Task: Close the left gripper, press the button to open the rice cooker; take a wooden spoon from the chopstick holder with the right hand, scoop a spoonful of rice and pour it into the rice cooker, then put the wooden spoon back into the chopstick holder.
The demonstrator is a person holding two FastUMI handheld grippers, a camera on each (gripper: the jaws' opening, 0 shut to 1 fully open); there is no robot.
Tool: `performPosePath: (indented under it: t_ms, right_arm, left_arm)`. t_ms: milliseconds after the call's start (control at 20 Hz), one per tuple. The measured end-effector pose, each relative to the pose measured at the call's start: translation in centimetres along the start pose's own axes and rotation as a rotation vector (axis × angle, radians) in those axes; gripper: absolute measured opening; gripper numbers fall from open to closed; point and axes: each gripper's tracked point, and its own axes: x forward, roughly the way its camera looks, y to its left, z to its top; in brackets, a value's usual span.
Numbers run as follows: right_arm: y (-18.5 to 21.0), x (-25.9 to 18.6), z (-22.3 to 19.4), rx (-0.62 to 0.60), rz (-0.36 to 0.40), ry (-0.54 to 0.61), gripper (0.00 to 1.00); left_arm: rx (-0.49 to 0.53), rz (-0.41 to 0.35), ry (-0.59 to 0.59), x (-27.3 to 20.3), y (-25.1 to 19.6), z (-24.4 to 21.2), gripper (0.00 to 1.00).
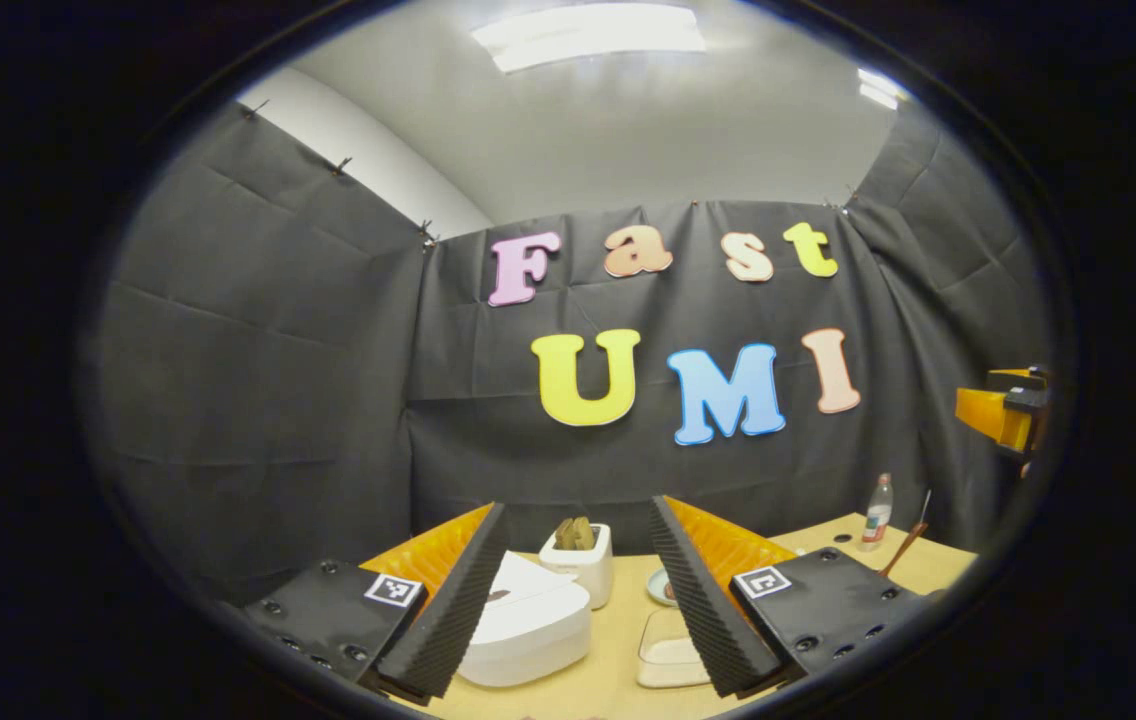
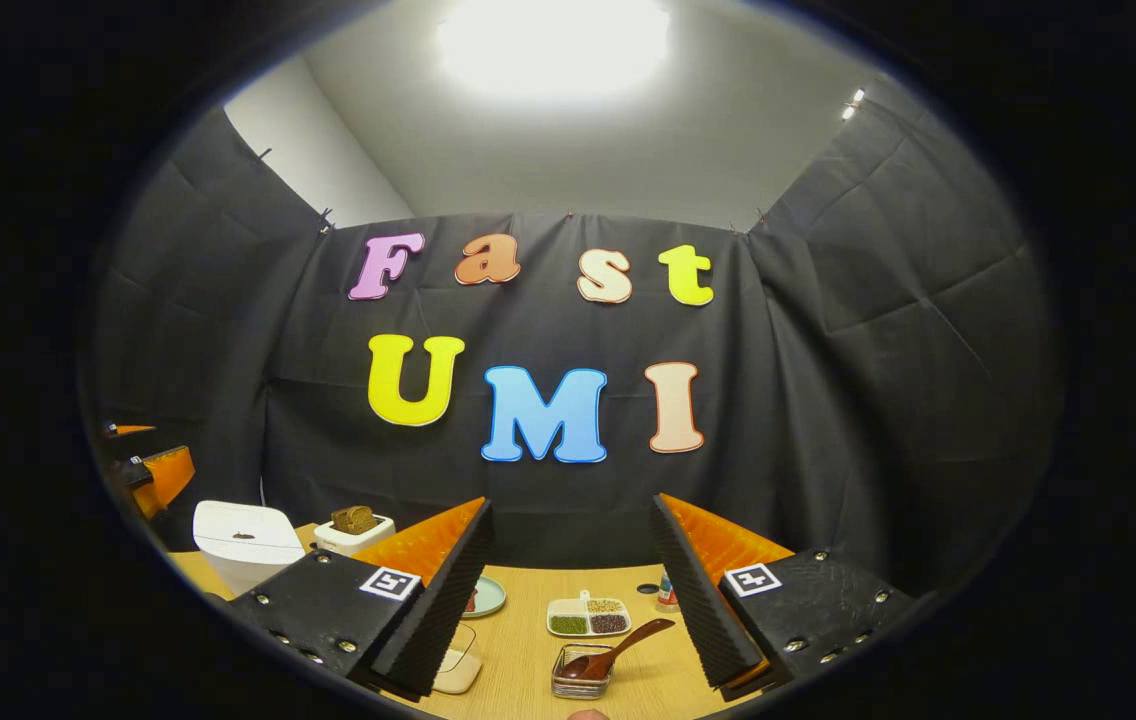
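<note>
At twelve o'clock from the left gripper (image 1: 578,590), jaws wide, sits the cooker (image 1: 528,625), lid down. Right gripper (image 2: 573,600) gapes empty; spoon (image 2: 618,648) (seemingly) rests in a holder (image 2: 583,675) at six.

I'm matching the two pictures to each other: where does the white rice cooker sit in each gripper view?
Left gripper view: rice cooker bottom centre, between the fingers, lid shut.
Right gripper view: rice cooker far lower left.
Shared landmark: the white toaster holding bread stands just right of it.
</note>
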Motion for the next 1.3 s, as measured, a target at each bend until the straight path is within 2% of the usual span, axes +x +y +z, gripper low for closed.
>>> performPosePath:
  t_ms: [150, 200, 300, 400, 450, 500, 600, 700, 1050, 1250, 1300]
  right_arm:
    - [0.2, 0.0, 0.0, -0.003, 0.007, -0.004, 0.95]
    - [0.2, 0.1, 0.1, -0.003, 0.009, -0.004, 0.95]
    - [0.3, 0.1, 0.1, -0.003, 0.013, -0.005, 0.95]
    - [0.4, 0.0, 0.1, -0.002, 0.014, -0.009, 0.95]
    - [0.4, -0.1, 0.1, -0.002, 0.014, -0.010, 0.95]
    - [0.5, -0.1, 0.1, -0.003, 0.013, -0.010, 0.95]
    - [0.7, -0.3, 0.1, -0.001, 0.015, -0.010, 0.95]
    - [1.0, -0.5, 0.0, -0.004, 0.021, -0.012, 0.95]
    - [1.1, -1.4, -0.1, -0.008, -0.006, -0.010, 0.95]
    - [1.3, -1.9, 0.0, -0.014, -0.035, -0.011, 0.92]
    - [1.4, -2.0, 0.0, -0.017, -0.040, -0.009, 0.95]
  left_arm:
    - [-0.006, 0.010, 0.001, 0.1, 0.8, 0.2, 0.91]
    - [-0.005, 0.002, 0.001, 0.1, 0.7, 0.4, 0.77]
    - [0.005, -0.003, -0.003, 0.2, 0.8, 0.5, 0.66]
    - [0.006, -0.023, 0.001, 0.3, 0.2, 0.7, 0.48]
    - [0.010, -0.026, 0.003, 0.3, 0.3, 0.7, 0.48]
    - [0.009, -0.039, 0.004, -0.1, 0.1, 0.7, 0.38]
    - [0.026, 0.028, -0.024, -0.1, 1.4, 1.2, 0.19]
    - [0.016, 0.034, -0.035, 0.1, 2.1, 1.4, 0.09]
    - [-0.005, 0.092, -0.007, 2.6, 5.4, 0.0, 0.07]
    - [-0.033, 0.071, 0.021, 4.9, 7.1, -1.6, 0.12]
    - [-0.035, 0.076, 0.029, 5.7, 7.9, -2.1, 0.09]
